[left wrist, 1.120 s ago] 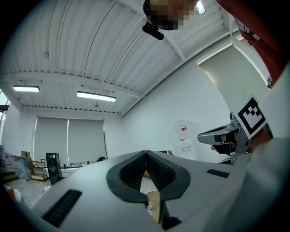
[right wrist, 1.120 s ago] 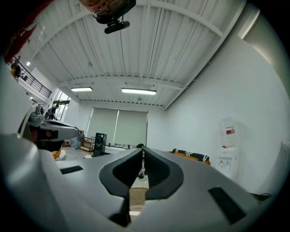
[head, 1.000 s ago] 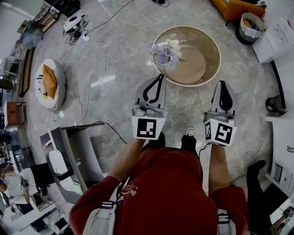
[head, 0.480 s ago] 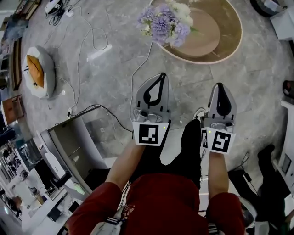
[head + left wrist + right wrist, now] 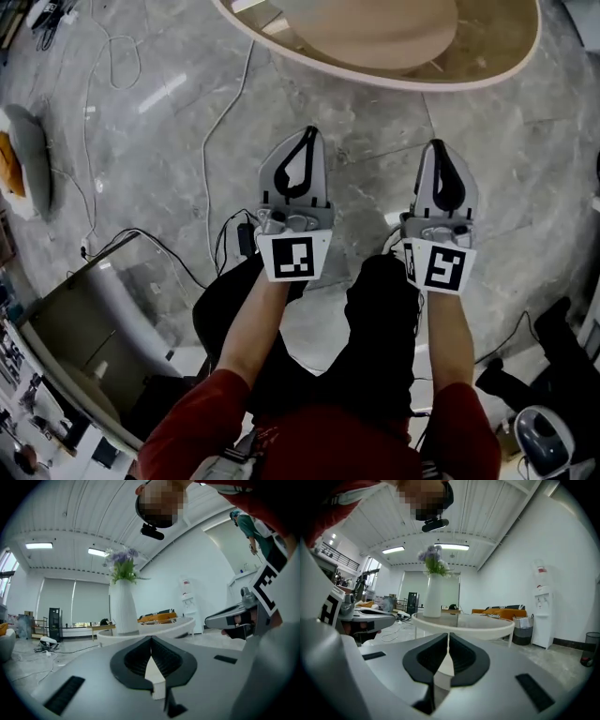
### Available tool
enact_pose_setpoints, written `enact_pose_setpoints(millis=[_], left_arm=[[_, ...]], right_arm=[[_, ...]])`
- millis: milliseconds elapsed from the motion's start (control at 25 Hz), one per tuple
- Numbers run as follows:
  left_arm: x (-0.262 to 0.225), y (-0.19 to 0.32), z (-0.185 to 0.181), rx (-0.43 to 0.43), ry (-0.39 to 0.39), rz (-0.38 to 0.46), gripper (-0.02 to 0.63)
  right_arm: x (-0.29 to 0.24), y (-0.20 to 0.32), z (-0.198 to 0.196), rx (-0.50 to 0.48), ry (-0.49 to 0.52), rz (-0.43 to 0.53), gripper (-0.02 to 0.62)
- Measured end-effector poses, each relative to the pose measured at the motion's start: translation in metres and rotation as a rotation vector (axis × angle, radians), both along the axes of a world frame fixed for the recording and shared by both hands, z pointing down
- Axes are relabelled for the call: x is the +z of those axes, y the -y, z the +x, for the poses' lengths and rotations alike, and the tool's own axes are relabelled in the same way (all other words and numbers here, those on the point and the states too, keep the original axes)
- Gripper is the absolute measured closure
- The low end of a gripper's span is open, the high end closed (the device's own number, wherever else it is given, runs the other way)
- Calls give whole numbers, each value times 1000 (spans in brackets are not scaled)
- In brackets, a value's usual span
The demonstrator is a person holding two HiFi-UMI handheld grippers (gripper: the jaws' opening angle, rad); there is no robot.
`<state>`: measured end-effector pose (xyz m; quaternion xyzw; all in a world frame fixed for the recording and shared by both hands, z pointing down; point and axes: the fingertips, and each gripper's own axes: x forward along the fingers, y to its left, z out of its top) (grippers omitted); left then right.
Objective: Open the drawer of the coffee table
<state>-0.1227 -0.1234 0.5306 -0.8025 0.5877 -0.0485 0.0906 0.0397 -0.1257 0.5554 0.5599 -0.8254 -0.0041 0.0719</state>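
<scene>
We are aiming the left gripper (image 5: 307, 133) and right gripper (image 5: 437, 146) (both shut, empty) at the coffee table (image 5: 394, 82) at 12 o'clock; we should open one first.

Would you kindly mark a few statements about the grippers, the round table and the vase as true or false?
1. The left gripper and the right gripper both have their jaws together, with nothing between them. True.
2. The white vase on the round table holds flowers. True.
3. The white vase lies on its side. False: it stands upright.
4. The left gripper touches the round table. False: it is short of the rim, over the floor.
</scene>
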Motion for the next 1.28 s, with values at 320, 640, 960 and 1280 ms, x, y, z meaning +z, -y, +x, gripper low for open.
enact_pose_setpoints(millis=[320, 640, 960, 1280], left_arm=[[161, 19, 9, -50, 22, 39, 592], [252, 16, 14, -85, 27, -34, 592], [280, 11, 37, -50, 51, -19, 592], [338, 18, 43, -66, -49, -324, 591]], right_arm=[[163, 26, 5, -47, -26, 48, 571], [247, 21, 10, -36, -18, 65, 571], [279, -2, 22, -26, 16, 22, 571], [289, 0, 39, 12, 61, -6, 571]])
